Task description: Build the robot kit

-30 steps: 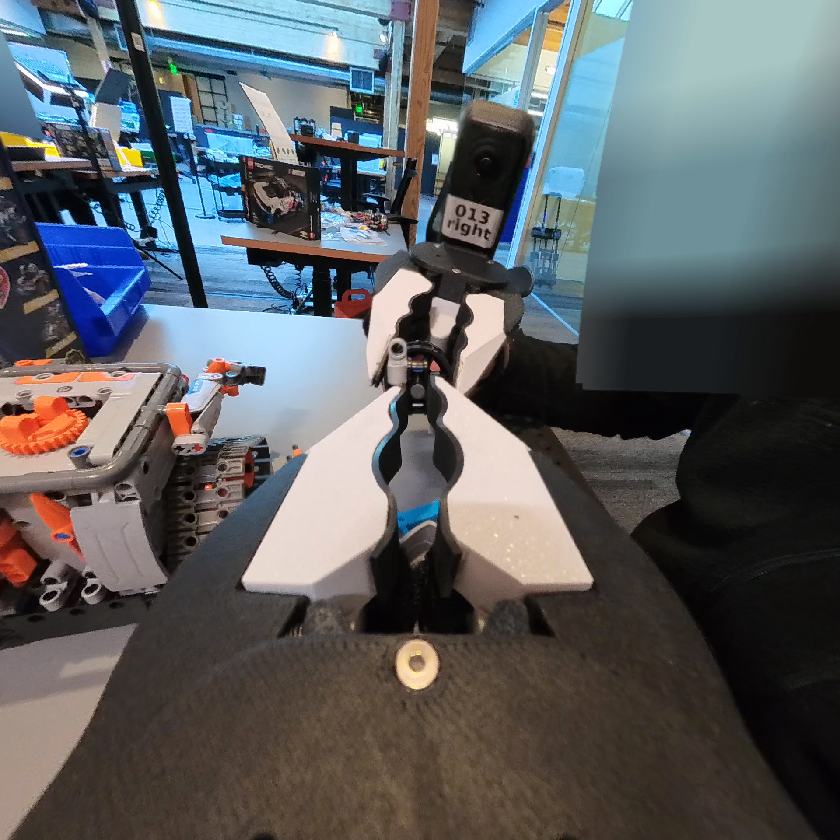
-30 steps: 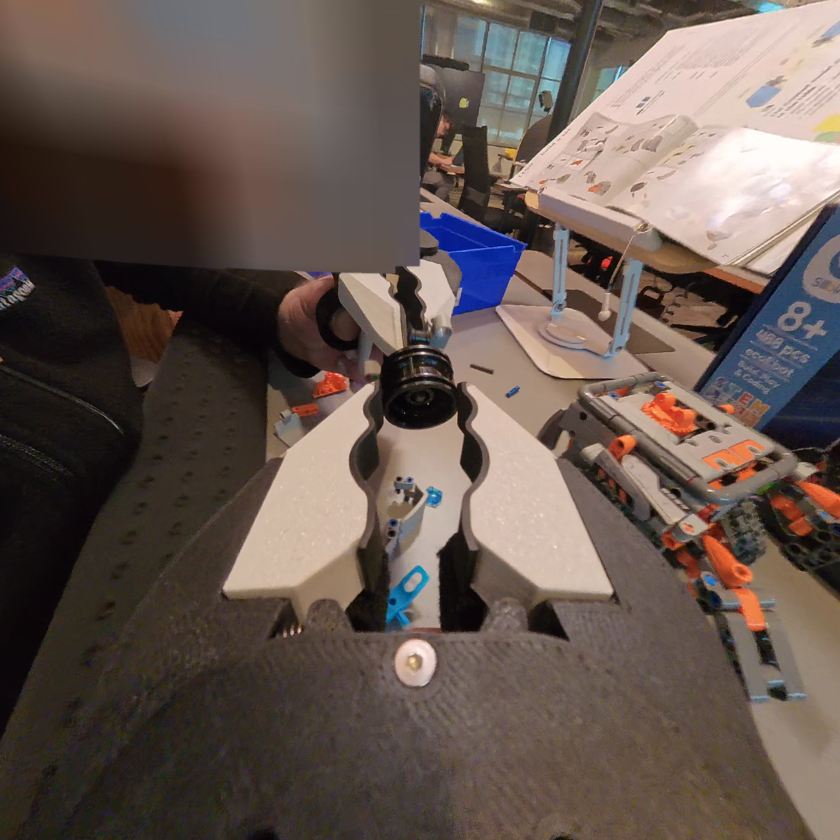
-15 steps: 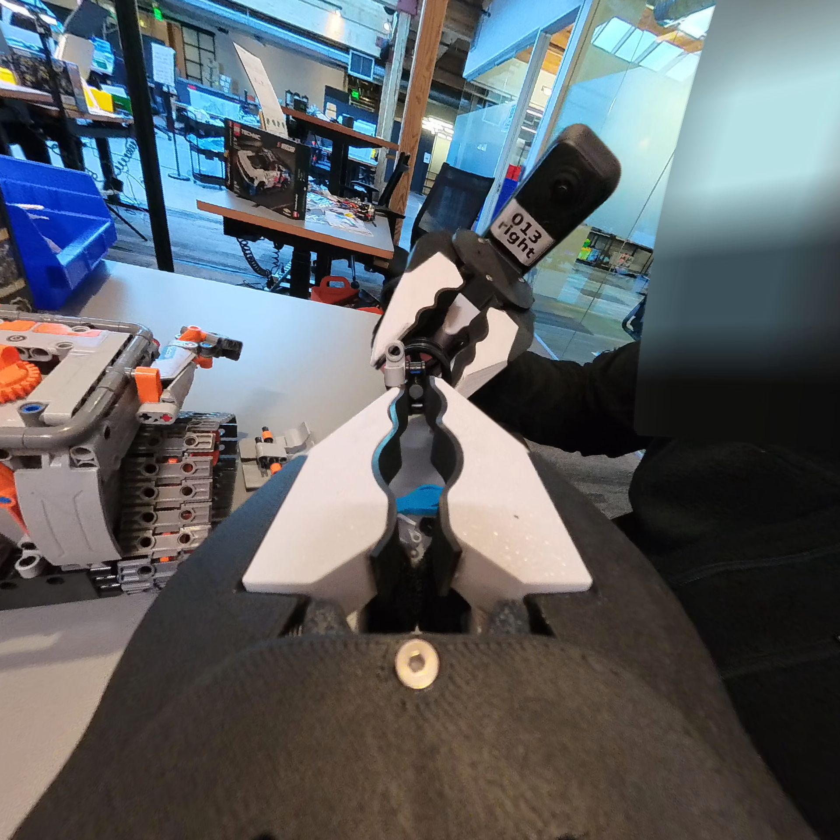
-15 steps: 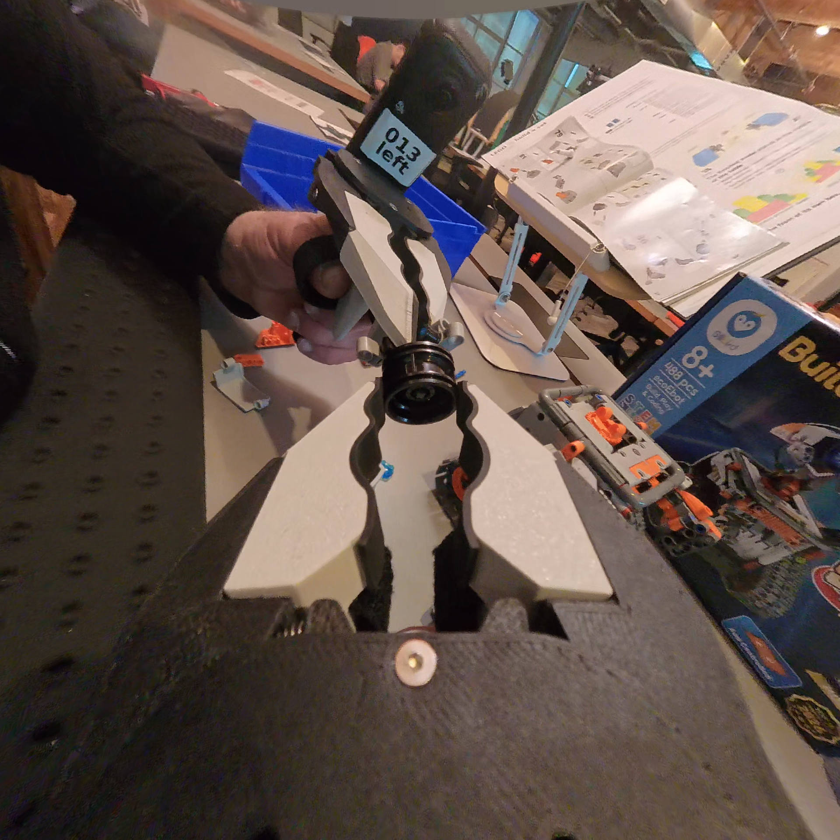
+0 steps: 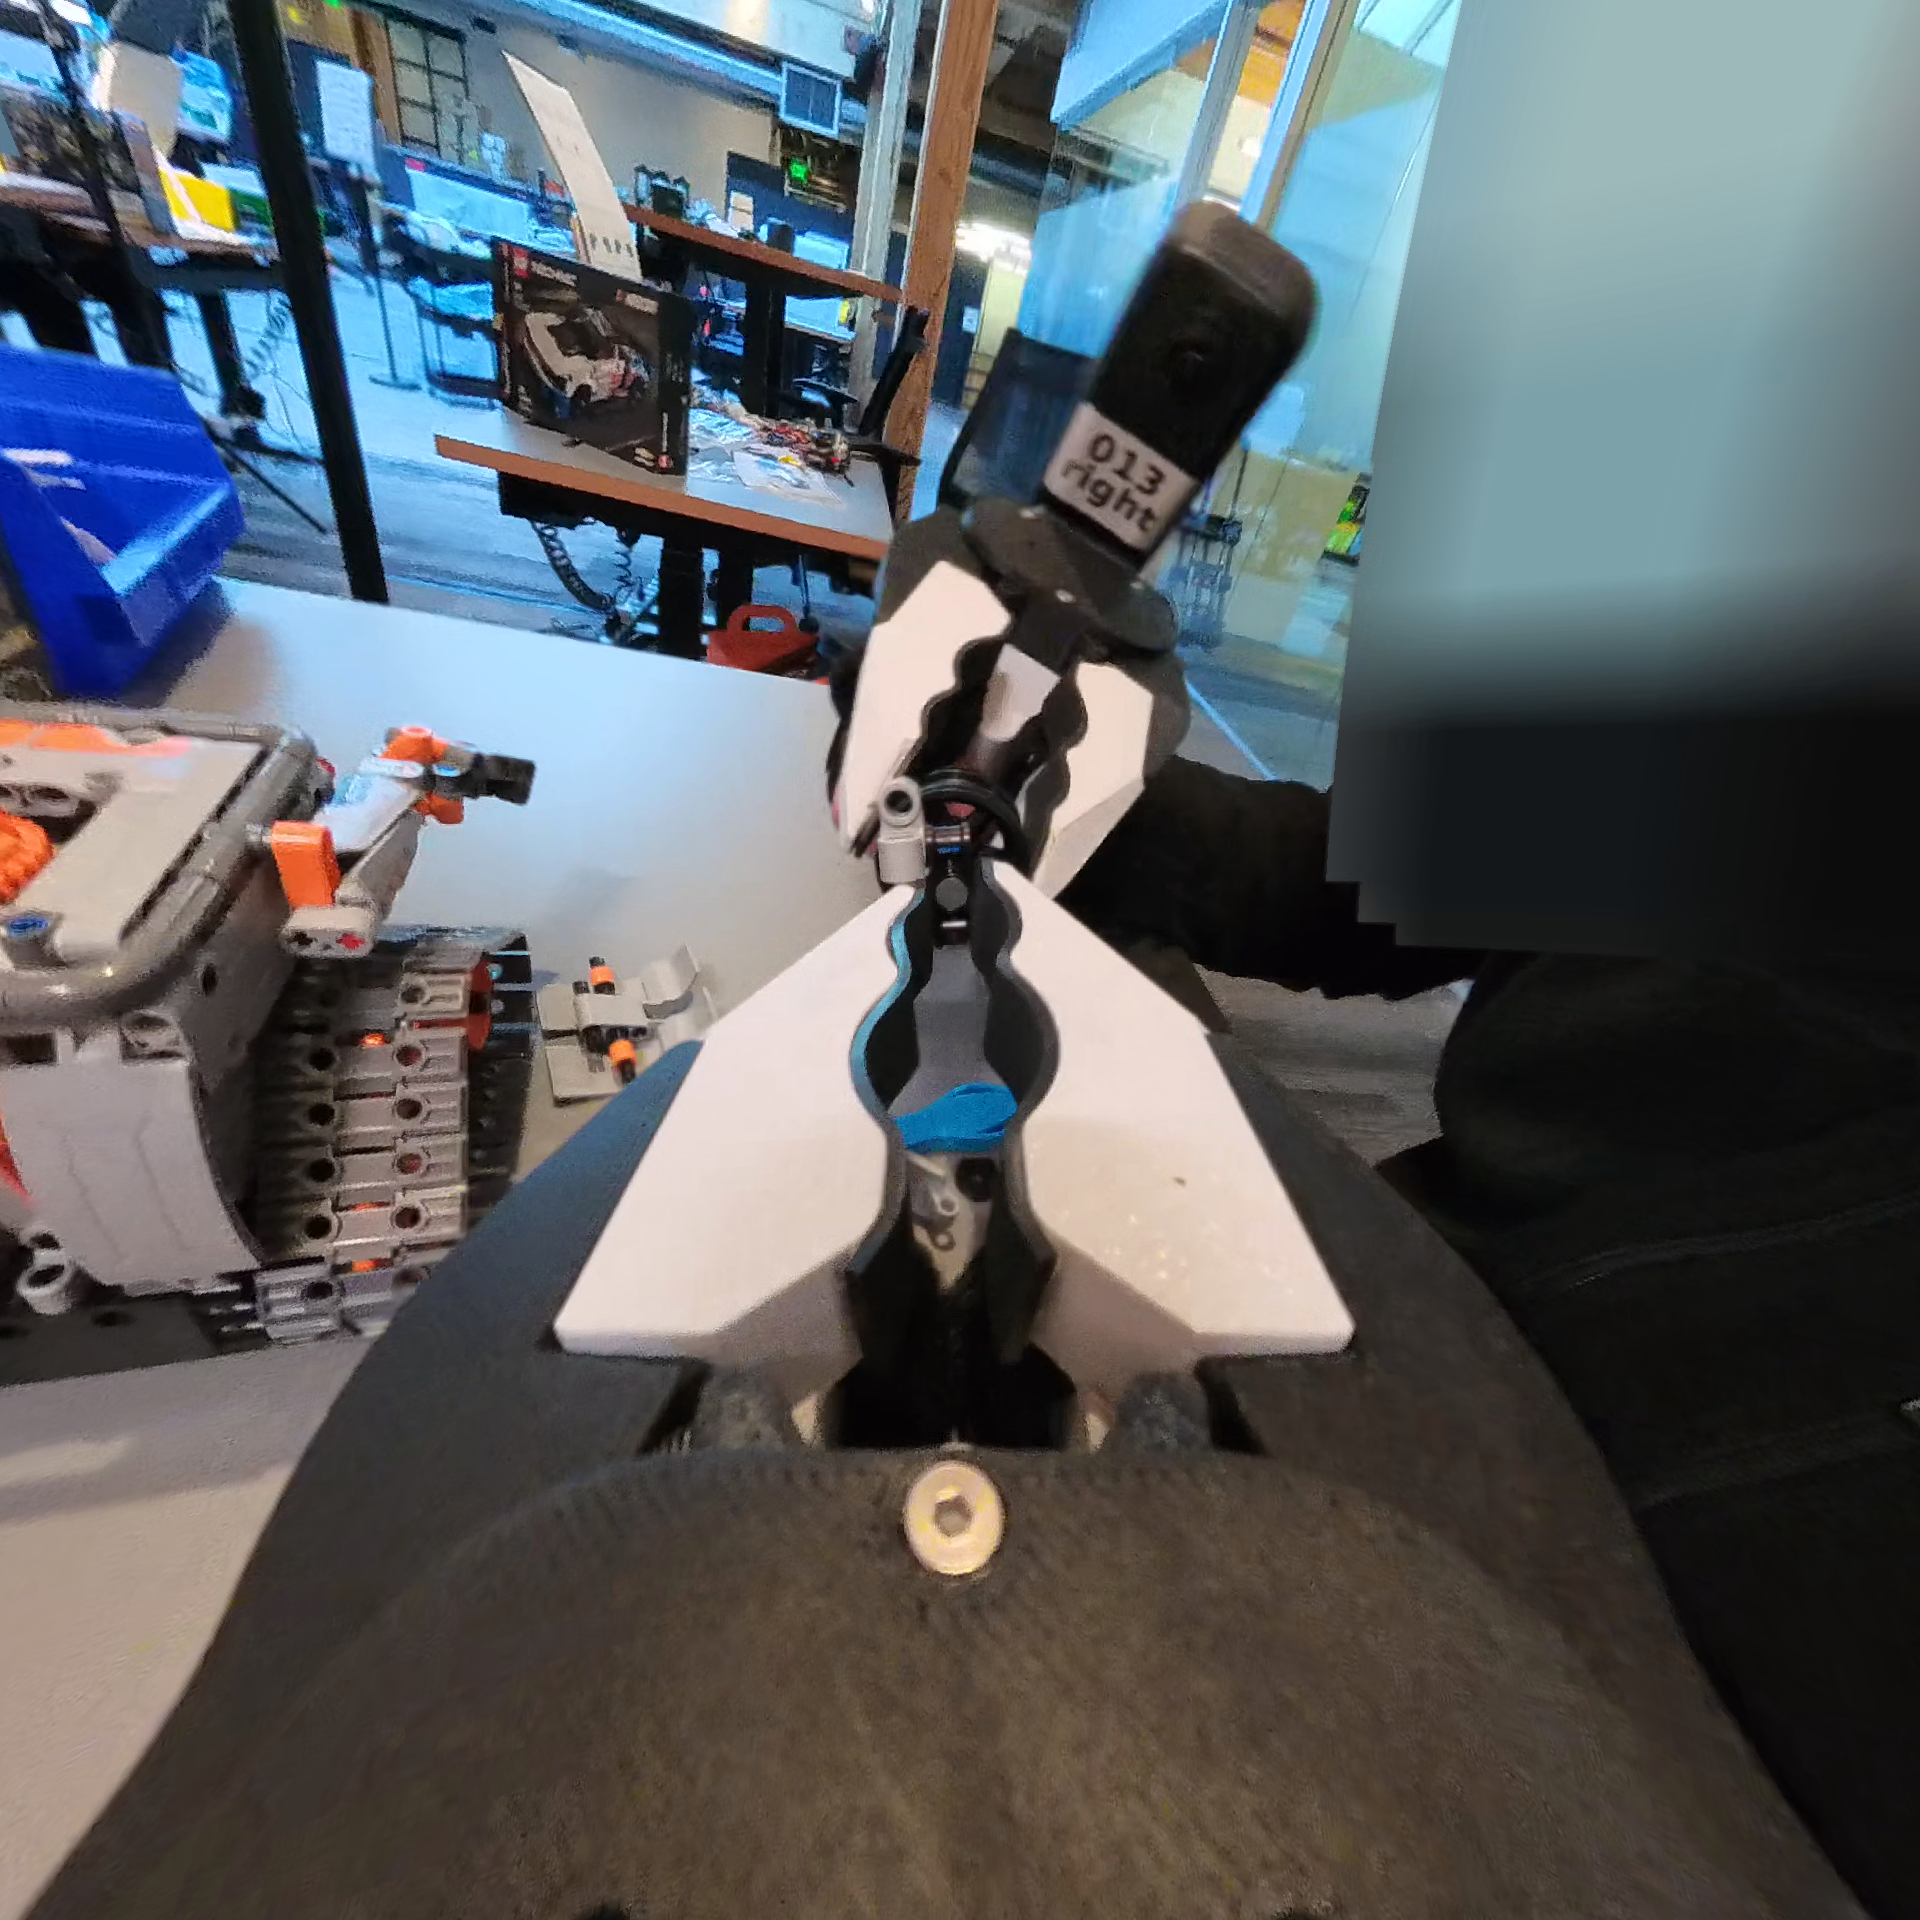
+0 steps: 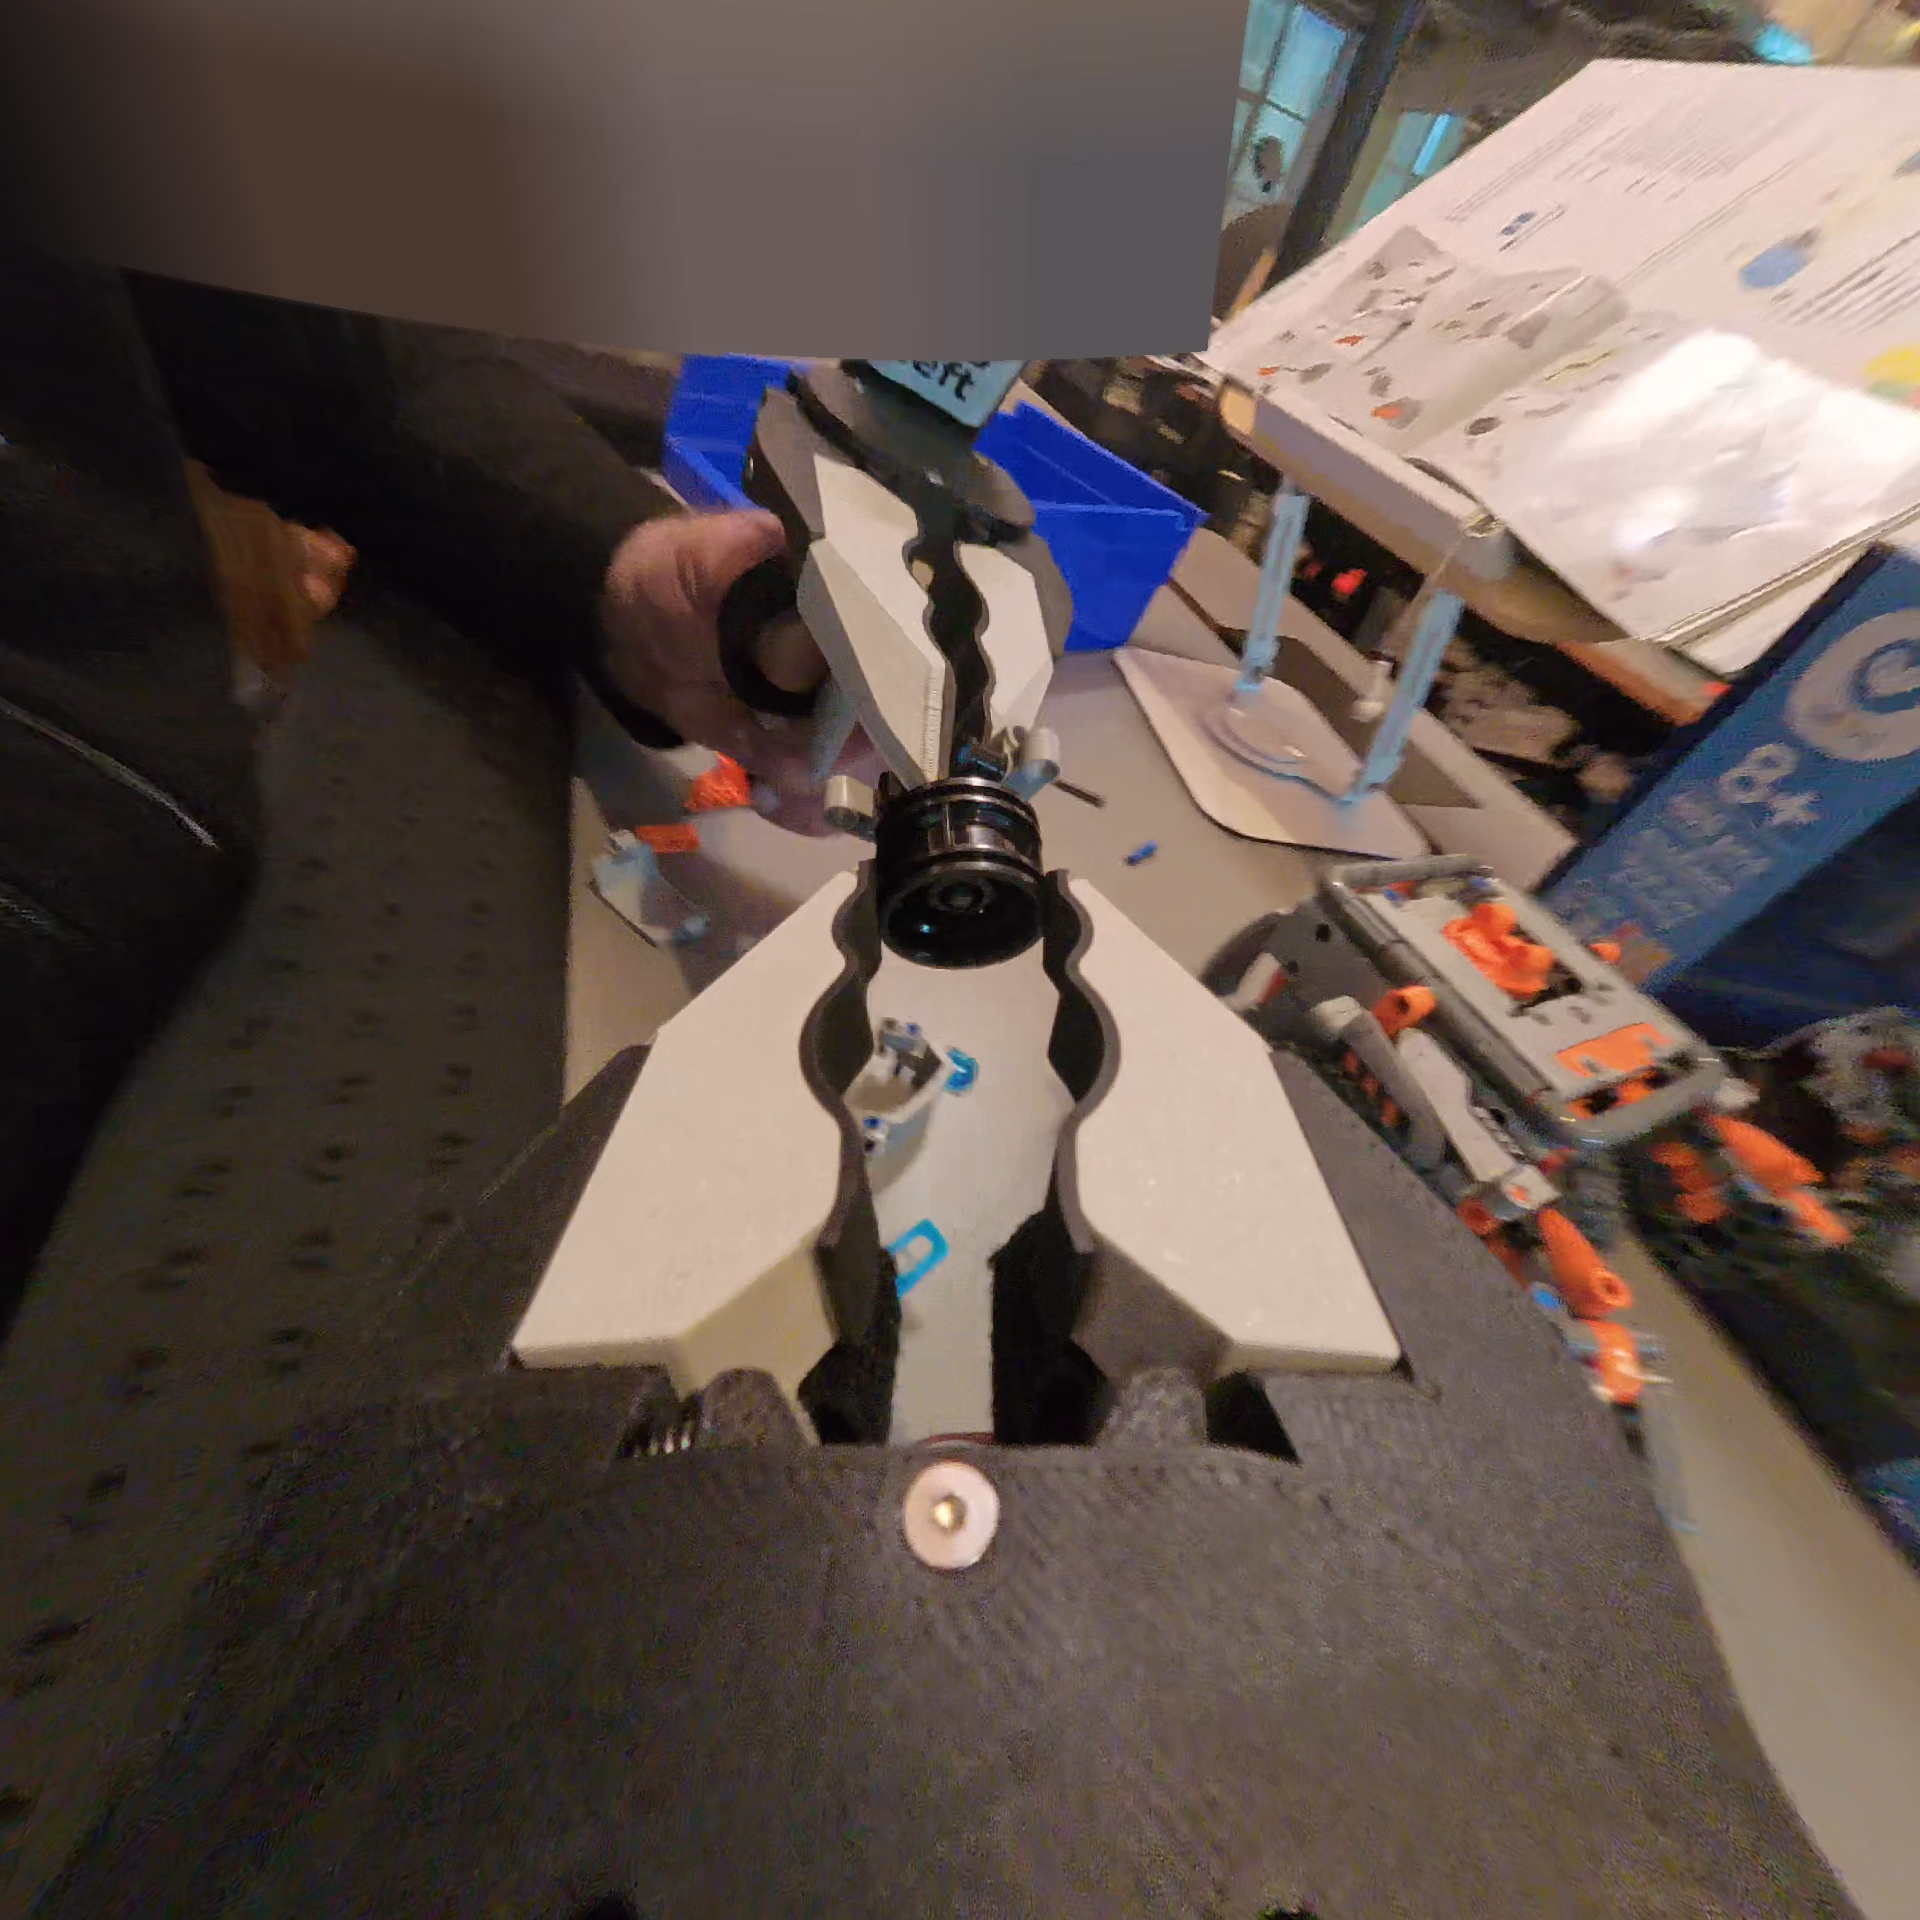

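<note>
Your right hand-held gripper point(image 6: 958, 904) pinches a black wheel hub point(image 6: 958, 883) between its fingertips, hub held in the air above the worktop point(image 6: 717, 977). Your left hand-held gripper point(image 5: 948, 896) is pressed together on a thin black axle piece point(image 5: 948, 883) with a small grey connector point(image 5: 902, 836) at its end — the axle tip meets the far side of the hub. The two tools face each other tip to tip; in the right wrist view the left one point(image 6: 951, 764) comes down from above, your hand point(image 6: 686, 634) wrapped round its grip. Below the right fingers lie a small grey bracket piece point(image 6: 899, 1081) and a blue clip point(image 6: 920, 1252) on the worktop. The grey-and-orange brick-built model point(image 6: 1507, 997) sits to the right of the right tool, in front of a blue kit box point(image 6: 1766, 790); in the left wrist view the same model point(image 5: 208, 987) is at left, with a small grey-and-orange part point(image 5: 613, 1013) just beside it. An open instruction booklet point(image 6: 1610, 343) rests on a stand behind, and a blue bin point(image 6: 1070, 520) sits further back — its contents can't be seen.
</note>
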